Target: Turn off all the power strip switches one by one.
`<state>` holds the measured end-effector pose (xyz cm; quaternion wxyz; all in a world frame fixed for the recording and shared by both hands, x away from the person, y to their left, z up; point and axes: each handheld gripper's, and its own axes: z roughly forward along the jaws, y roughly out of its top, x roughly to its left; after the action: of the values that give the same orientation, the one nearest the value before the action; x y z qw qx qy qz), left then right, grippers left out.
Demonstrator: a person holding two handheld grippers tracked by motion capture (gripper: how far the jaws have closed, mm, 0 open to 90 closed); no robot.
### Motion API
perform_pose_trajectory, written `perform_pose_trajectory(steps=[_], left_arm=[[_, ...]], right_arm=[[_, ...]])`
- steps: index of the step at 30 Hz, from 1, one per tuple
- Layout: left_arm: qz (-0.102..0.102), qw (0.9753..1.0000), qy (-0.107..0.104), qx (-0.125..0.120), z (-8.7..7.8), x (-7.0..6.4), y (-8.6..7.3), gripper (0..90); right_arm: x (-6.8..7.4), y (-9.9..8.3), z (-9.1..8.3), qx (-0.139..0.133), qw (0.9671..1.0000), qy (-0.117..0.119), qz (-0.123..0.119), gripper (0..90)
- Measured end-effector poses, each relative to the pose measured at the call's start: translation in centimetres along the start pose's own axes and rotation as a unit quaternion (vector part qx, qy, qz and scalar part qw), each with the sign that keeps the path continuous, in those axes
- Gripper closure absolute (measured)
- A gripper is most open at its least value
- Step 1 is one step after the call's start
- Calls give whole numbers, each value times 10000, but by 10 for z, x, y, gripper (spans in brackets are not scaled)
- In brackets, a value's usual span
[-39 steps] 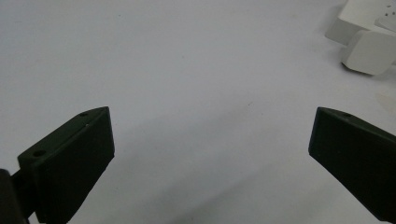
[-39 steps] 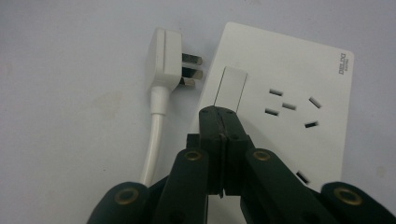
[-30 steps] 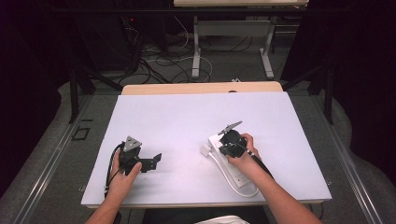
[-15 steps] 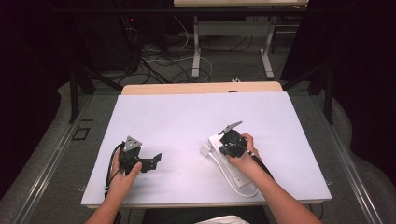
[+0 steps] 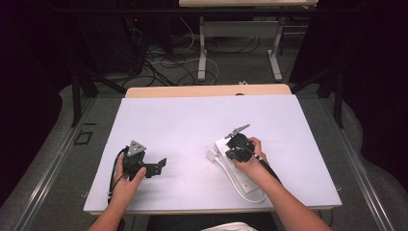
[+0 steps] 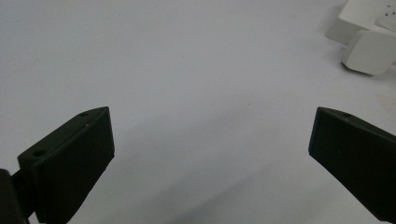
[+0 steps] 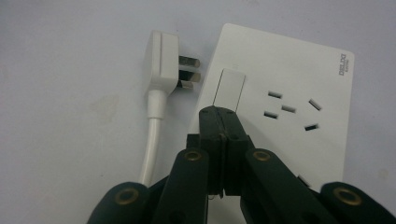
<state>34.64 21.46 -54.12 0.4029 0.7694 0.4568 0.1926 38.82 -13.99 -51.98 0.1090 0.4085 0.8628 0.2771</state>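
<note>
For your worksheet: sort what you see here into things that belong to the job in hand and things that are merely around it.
In the job:
- white power strip, with its rocker switch
- white plug and its cord, lying beside the strip, unplugged
- right hand-held gripper, jaws shut, tips at the switch

Merely around:
- left hand-held gripper, open over bare table
- white table
- floor cables

White rectangular plastic socket strip (image 7: 289, 107) lying flat on the table, rocker switch beside its slots, white three-pin plug (image 7: 164, 63) on white cord (image 7: 152, 140) lying unplugged just beside it
</note>
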Motion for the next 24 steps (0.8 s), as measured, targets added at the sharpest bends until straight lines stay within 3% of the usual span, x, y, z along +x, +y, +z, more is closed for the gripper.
perform_pose_trajectory(steps=[4,9,10,11,12,13,14,16,20,21,22,23,24], left_arm=[[1,10000,-5,4,0,0,0,0],[-1,10000,-12,26,0,0,0,0],[-2,10000,-13,26,0,0,0,0],[-1,10000,-11,25,0,0,0,0],[-1,10000,-12,23,0,0,0,0],[-2,10000,-15,23,0,0,0,0],[-2,10000,-16,24,0,0,0,0],[-3,10000,-17,24,0,0,0,0],[-1,10000,-19,26,0,0,0,0],[-5,10000,-17,22,0,0,0,0],[-6,10000,-17,20,0,0,0,0],[-5,10000,-18,24,0,0,0,0],[-4,10000,-20,24,0,0,0,0]], right_arm=[[-1,1,1,-57,9999,79,-33,900],[0,4,1,136,9999,25,-42,900],[0,3,4,-152,9998,96,-27,900],[-1,5,1,97,9999,66,-113,900],[-1,6,1,176,9998,68,-107,900],[0,6,3,114,9999,10,7,900],[-1,7,3,73,9999,26,-86,900],[0,8,1,164,9999,23,-36,900],[-1,13,2,15,10000,-6,-51,900],[-2,13,4,-138,9999,31,-70,900],[-2,16,-1,164,9998,34,-55,900],[-2,17,2,9,10000,-35,-44,900],[-2,18,0,85,10000,-10,-38,900]])
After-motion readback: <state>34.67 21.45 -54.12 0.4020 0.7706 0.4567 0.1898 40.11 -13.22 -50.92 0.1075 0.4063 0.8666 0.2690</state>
